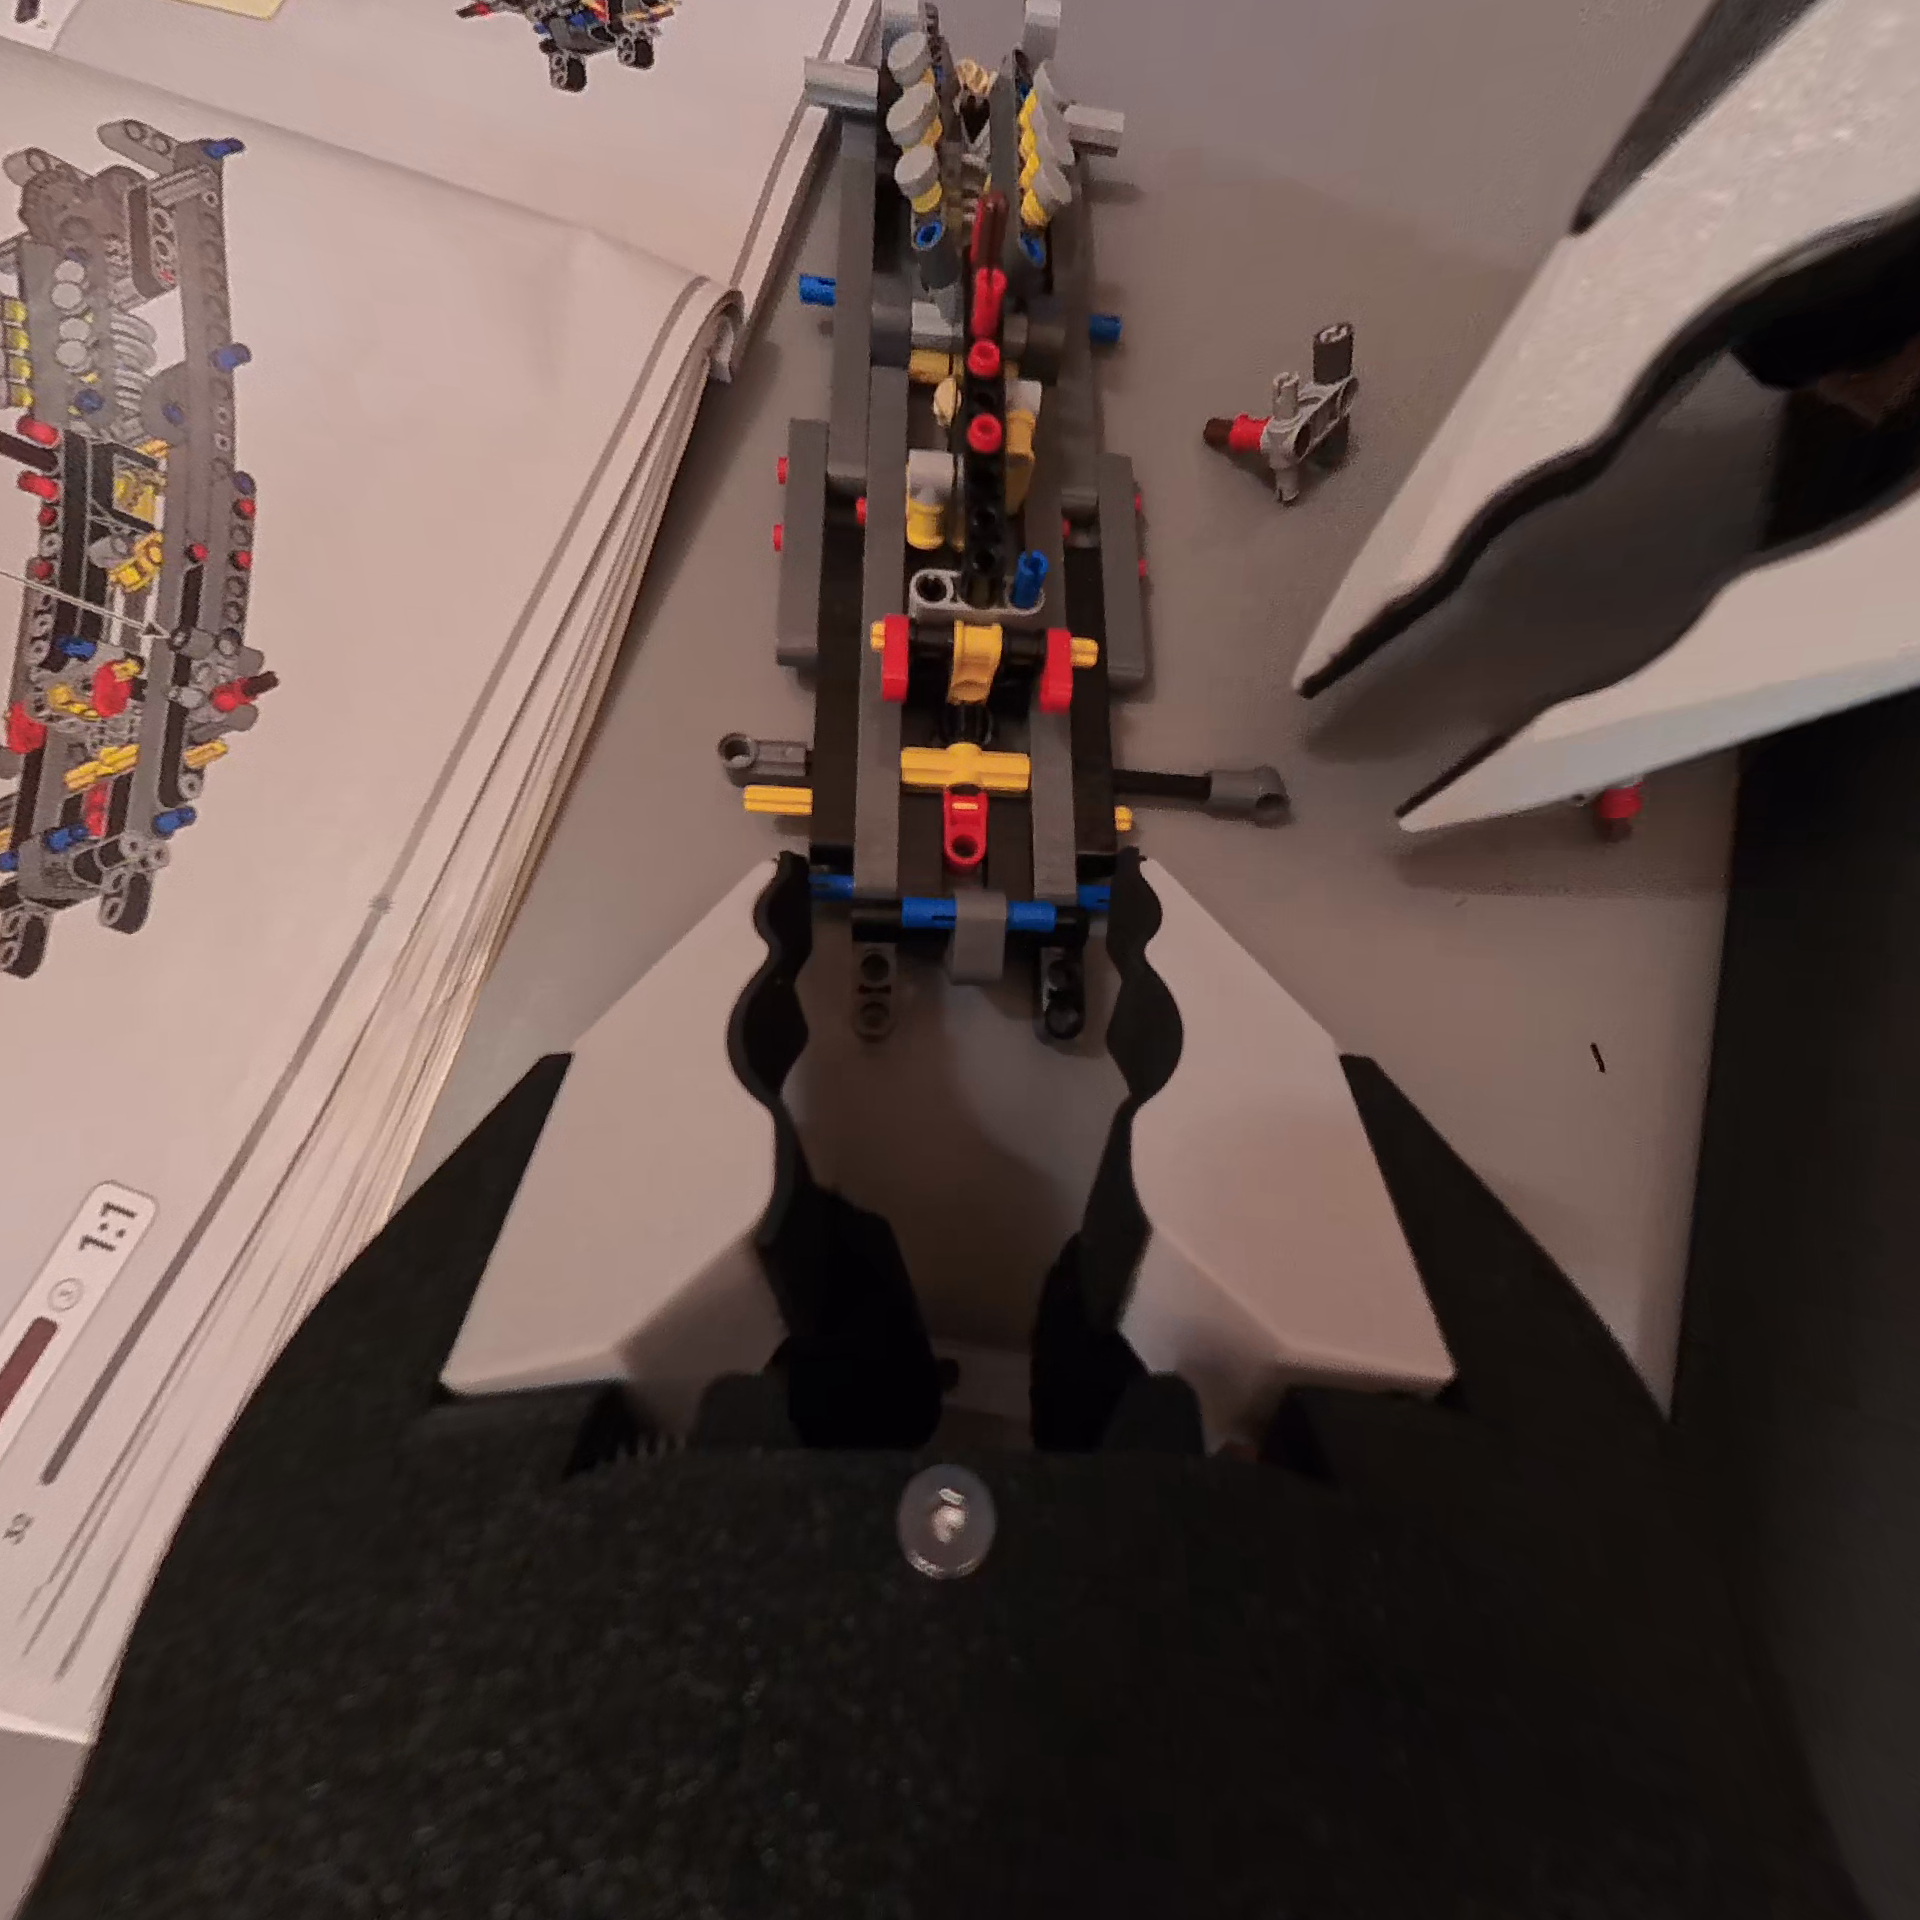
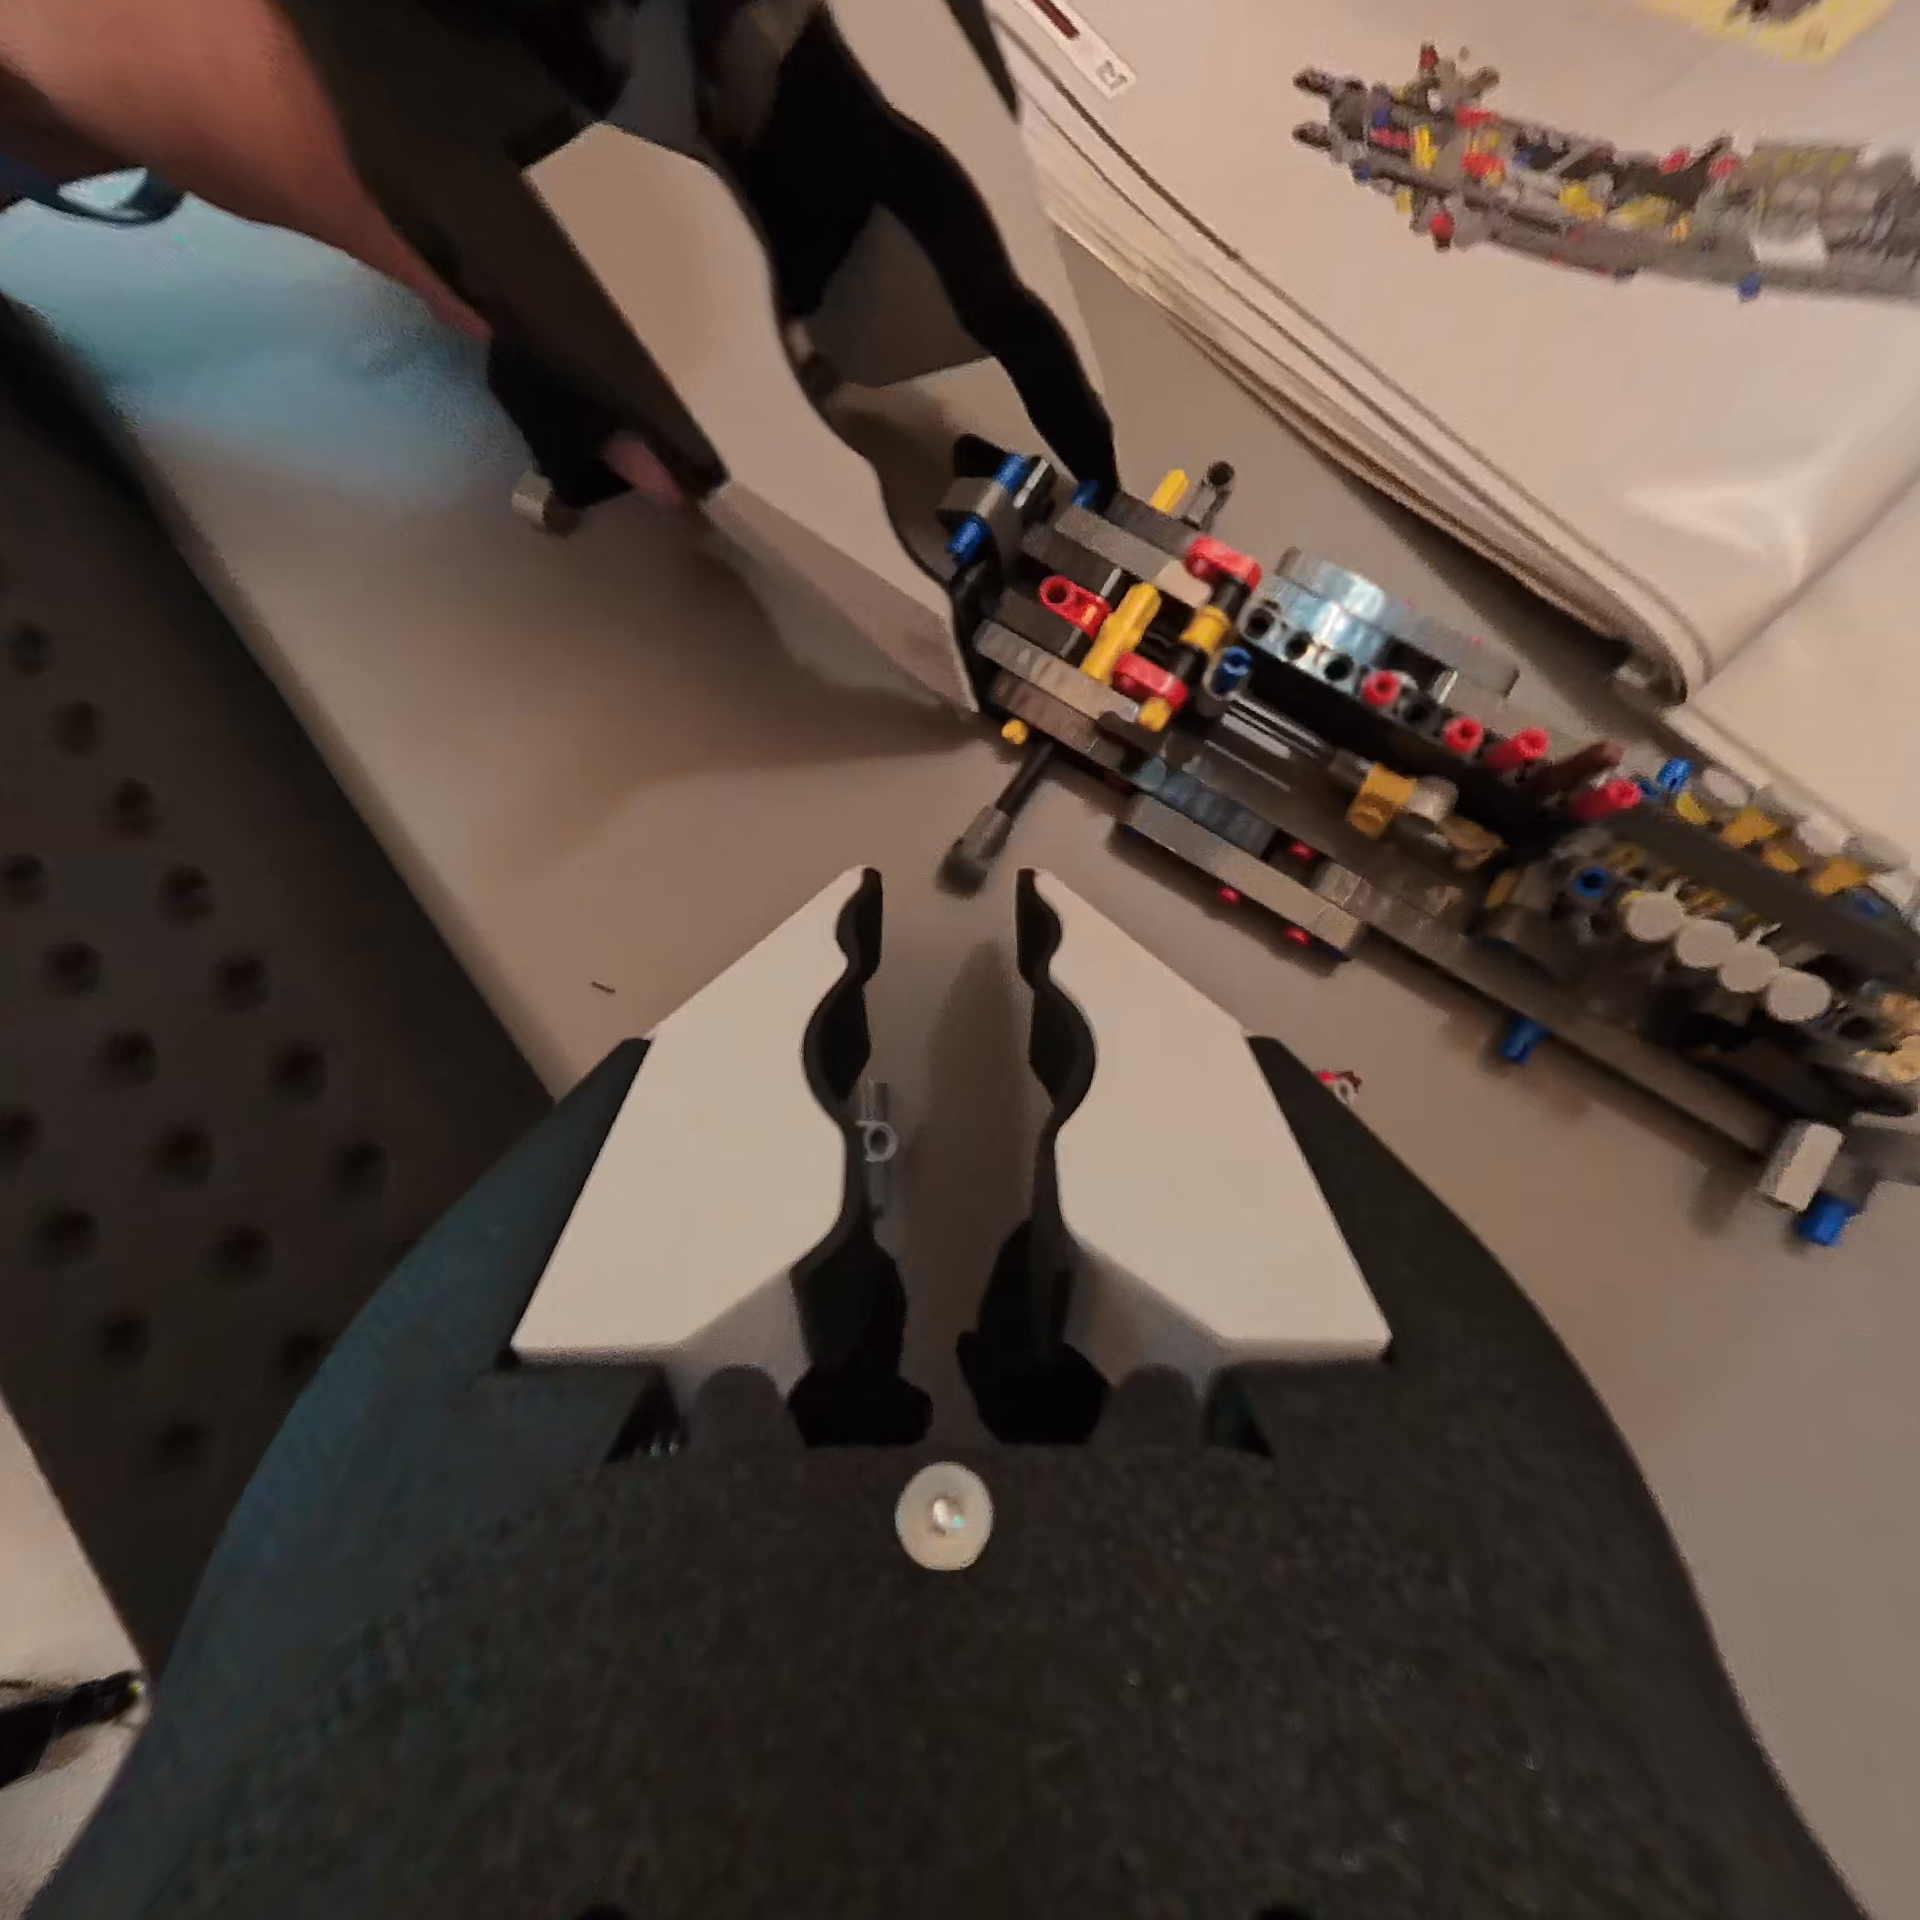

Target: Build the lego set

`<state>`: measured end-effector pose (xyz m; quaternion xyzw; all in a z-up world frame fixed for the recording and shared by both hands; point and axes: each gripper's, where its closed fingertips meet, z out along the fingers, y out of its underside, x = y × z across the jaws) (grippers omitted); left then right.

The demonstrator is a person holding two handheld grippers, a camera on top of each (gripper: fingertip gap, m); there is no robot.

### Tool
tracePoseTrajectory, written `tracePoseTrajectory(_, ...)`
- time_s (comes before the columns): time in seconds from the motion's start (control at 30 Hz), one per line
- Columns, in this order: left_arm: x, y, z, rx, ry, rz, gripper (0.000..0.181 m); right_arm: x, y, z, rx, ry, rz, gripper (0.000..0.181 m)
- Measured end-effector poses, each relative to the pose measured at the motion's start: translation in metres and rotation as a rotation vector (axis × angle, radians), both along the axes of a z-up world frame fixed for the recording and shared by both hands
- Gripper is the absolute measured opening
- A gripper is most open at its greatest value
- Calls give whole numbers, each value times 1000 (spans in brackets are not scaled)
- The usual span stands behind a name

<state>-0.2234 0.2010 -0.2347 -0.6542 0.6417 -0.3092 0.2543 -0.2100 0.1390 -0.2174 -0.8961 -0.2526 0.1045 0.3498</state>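
Observation:
A long Lego chassis (image 1: pixel 961 582) of dark grey beams with red, yellow and blue pins lies on the grey table; it also shows in the right wrist view (image 2: pixel 1351 748). My left gripper (image 1: pixel 958 883) is shut on its near end, one fingertip on each side at the blue pins. My right gripper (image 2: pixel 948 883) hovers over the table just short of a grey axle end (image 2: pixel 982 836) that sticks out of the chassis side. Its jaws are a little apart, with nothing between the tips. A tiny grey piece (image 2: pixel 878 1143) sits against its left pad.
An open instruction booklet (image 1: pixel 416 520) lies left of the chassis. A small grey, black and red sub-assembly (image 1: pixel 1294 416) lies to its right, and a red piece (image 1: pixel 1616 810) shows under the right gripper. A dark perforated board (image 2: pixel 156 935) borders the table. A hand (image 2: pixel 312 208) holds the left gripper.

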Motion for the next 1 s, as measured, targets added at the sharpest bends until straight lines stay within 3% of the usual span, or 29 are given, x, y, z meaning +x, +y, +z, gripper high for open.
tracePoseTrajectory(0.23, 0, 0, 0, 0, 2, 2, 56, -1, 9, -15, 2, -112, -32, 19)
tracePoseTrajectory(0.37, 0, -1, 0, -2, 2, -1, 56, -2, 11, -18, -38, -35, -52, 9)
tracePoseTrajectory(0.43, 0, 0, 0, -3, -2, -3, 56, -2, 11, -17, -89, 82, -87, 8)
tracePoseTrajectory(0.57, 0, -1, 1, -28, -6, -11, 56, -5, 9, -14, -294, 496, -175, 7)
tracePoseTrajectory(0.67, 0, -1, 2, -53, -10, -10, 56, -6, 10, -11, -352, 632, -204, 7)
tracePoseTrajectory(0.73, 0, -1, 2, -62, -12, -10, 56, -4, 11, -12, -336, 610, -224, 8)
tracePoseTrajectory(0.83, -1, -1, 1, -48, -11, -11, 56, -2, 12, -15, -248, 435, -201, 8)
tracePoseTrajectory(1.0, -1, -1, 1, -31, -9, -16, 56, -2, 13, -10, -191, 395, -188, 18)
